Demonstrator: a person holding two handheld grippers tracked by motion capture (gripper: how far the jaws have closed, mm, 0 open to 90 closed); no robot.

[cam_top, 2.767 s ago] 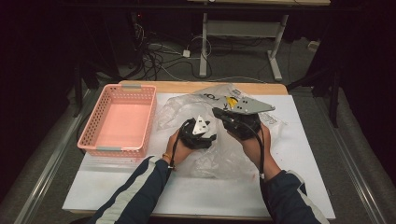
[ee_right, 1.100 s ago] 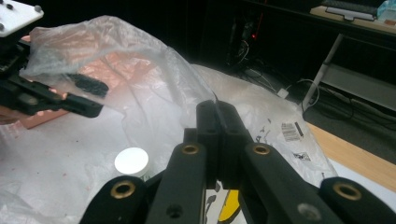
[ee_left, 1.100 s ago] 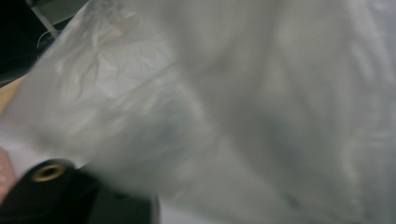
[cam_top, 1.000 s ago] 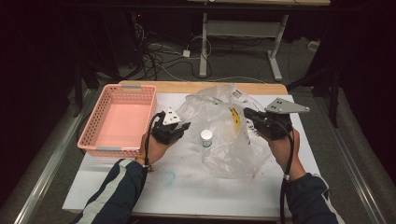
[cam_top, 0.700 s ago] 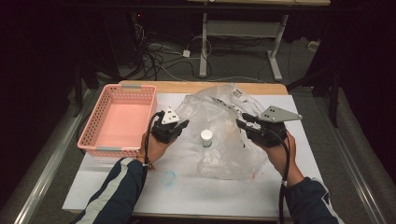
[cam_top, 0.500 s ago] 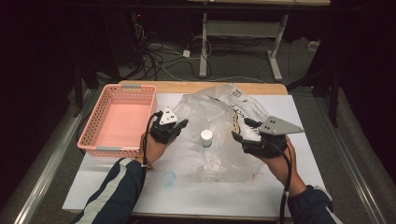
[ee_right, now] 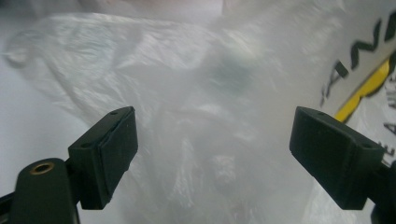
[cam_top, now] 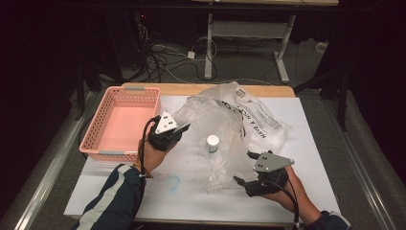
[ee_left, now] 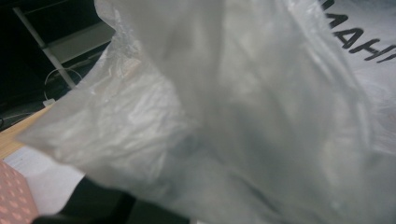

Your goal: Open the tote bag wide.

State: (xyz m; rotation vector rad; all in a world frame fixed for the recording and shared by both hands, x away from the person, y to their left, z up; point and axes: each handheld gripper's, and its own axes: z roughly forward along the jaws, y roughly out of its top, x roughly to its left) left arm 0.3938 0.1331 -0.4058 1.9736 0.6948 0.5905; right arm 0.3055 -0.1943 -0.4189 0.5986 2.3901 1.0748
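While left gripper [cam_top: 178,130] stays clamped on plastic bag [cam_top: 225,120] edge at 9 o'clock of bottle [cam_top: 212,143], right gripper [cam_top: 241,180] jaws just opened wide, nothing pinched, bag at its 12 o'clock, pink basket [cam_top: 98,143] far left on table [cam_top: 311,124].

Your crinkled, glossy clear plastic bag [cam_top: 225,120], perforated pink plastic basket [cam_top: 122,122], matt white paper table cover [cam_top: 311,143], smooth wooden table edge [cam_top: 191,89]

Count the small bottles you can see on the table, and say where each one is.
1. A white-capped bottle stands upright on the table, seen through the clear plastic bag, right of the pink basket. The crumpled bag could hide others.
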